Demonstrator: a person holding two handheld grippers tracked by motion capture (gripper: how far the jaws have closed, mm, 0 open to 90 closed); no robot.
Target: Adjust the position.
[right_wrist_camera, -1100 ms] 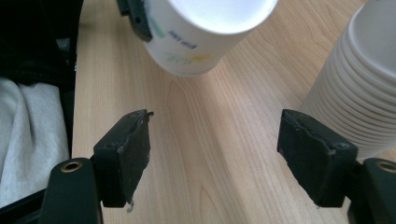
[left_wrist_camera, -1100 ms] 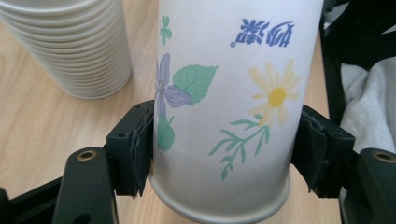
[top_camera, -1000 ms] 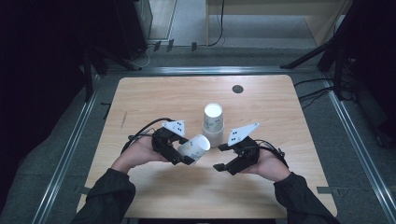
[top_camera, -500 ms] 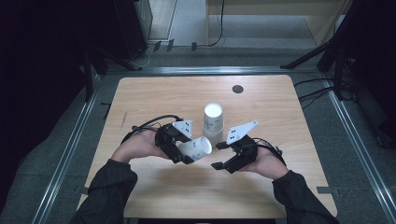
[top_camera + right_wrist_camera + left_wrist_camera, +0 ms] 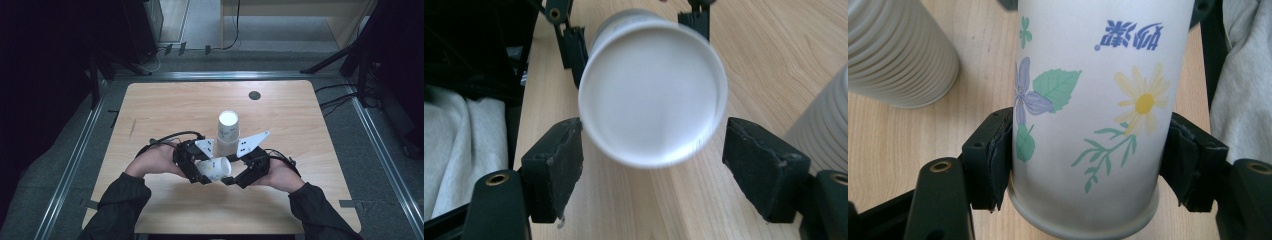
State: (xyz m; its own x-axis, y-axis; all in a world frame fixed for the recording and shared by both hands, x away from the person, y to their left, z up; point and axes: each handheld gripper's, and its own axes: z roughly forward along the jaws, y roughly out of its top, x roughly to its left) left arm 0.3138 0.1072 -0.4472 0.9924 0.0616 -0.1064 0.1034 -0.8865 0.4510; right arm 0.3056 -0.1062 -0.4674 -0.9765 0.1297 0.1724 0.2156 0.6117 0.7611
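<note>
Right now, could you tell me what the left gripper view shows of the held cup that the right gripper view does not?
Left gripper view: the cup's printed side, flowers, leaves and blue lettering, with both pads pressed on its wall. Right gripper view: the cup's plain white base end-on, between the right gripper's open jaws, which have just been opening. Both: the ribbed stack of cups and wooden table.

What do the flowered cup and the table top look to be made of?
Flowered cup: probably paper, matte white with printed flowers and a rolled rim. Table top: light wood or wood-look laminate, smooth, with visible grain; which of the two, the look leaves open.
</note>
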